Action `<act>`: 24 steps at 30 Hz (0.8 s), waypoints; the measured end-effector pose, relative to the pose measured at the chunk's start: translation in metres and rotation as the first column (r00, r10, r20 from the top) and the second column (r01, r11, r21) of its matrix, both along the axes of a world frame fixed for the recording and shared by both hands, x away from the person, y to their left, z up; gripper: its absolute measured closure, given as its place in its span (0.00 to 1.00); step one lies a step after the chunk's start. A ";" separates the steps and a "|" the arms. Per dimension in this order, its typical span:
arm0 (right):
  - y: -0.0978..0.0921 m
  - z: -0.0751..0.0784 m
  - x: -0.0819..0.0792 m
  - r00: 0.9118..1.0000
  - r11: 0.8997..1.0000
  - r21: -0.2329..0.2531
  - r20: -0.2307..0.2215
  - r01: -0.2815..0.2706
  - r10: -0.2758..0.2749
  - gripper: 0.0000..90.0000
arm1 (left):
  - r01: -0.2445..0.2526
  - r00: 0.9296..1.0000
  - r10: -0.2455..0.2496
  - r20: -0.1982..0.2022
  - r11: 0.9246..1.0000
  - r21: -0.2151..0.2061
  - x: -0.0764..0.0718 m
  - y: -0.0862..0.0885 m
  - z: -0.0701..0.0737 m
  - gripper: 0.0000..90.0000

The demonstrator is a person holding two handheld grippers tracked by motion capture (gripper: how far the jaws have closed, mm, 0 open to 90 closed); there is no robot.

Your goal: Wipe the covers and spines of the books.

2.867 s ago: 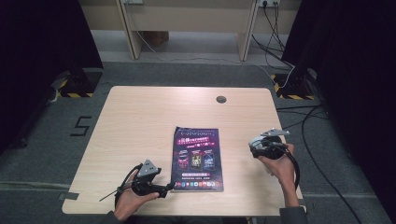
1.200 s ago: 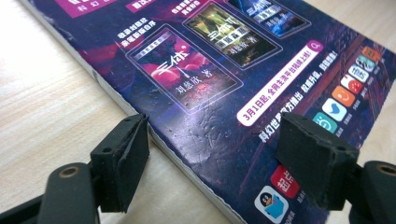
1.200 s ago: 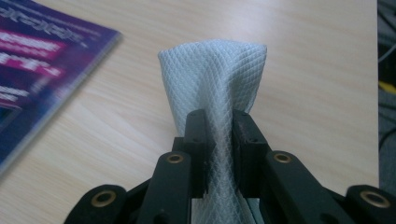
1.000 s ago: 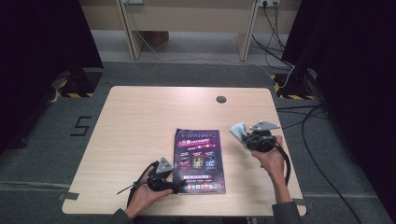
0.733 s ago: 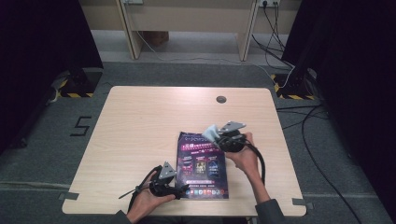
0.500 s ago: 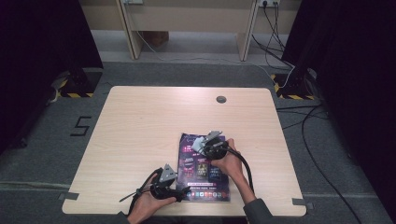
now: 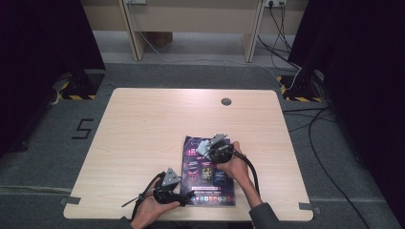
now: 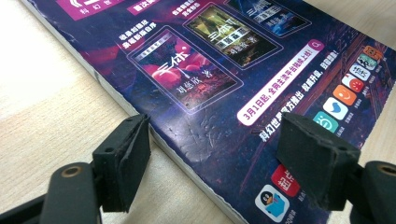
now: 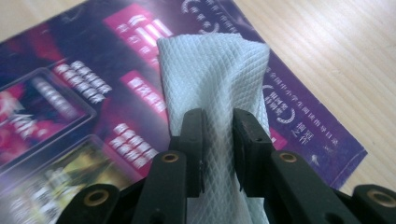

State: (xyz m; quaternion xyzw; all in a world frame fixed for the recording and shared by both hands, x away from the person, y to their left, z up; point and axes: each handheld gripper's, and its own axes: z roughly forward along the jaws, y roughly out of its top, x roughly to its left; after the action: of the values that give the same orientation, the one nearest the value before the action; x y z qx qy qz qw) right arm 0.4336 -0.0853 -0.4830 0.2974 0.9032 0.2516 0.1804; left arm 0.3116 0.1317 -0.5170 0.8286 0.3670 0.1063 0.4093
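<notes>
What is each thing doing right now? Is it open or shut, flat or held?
Book: shut, flat on the table.
Cloth: folded, pinched in the right gripper, over the book.
Left gripper: open, jaws astride the book's near edge.

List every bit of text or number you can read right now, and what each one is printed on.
"3月1日起" opens the white banner on the glossy purple magazine cover; the rest of that line is too blurred to give.
"5" in black on the grey carpet floor left of the light wooden table.
Titles on the cover's three book panels, the pink boxes and the app icons are too small or blurred to read.
The white quilted cloth carries no text.
</notes>
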 end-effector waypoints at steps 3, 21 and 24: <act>-0.012 -0.002 0.012 0.997 0.998 -0.001 0.037 0.068 -0.068 0.84 | 0.002 1.000 -0.002 0.001 1.000 -0.001 0.000 0.001 0.000 0.27; -0.008 -0.006 0.019 0.997 0.997 0.038 0.028 0.066 -0.068 0.83 | -0.007 1.000 0.007 0.008 1.000 -0.017 -0.001 0.001 -0.002 0.27; -0.019 -0.008 0.027 0.991 0.992 0.049 0.050 0.120 -0.122 0.83 | -0.003 1.000 0.003 0.004 1.000 -0.021 -0.001 0.002 -0.002 0.27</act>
State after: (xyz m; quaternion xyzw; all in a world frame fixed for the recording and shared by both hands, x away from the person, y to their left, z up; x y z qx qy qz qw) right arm 0.4609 -0.1045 -0.4910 0.3488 0.8725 0.2684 0.2122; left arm 0.3110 0.1334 -0.5193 0.8236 0.3683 0.1047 0.4183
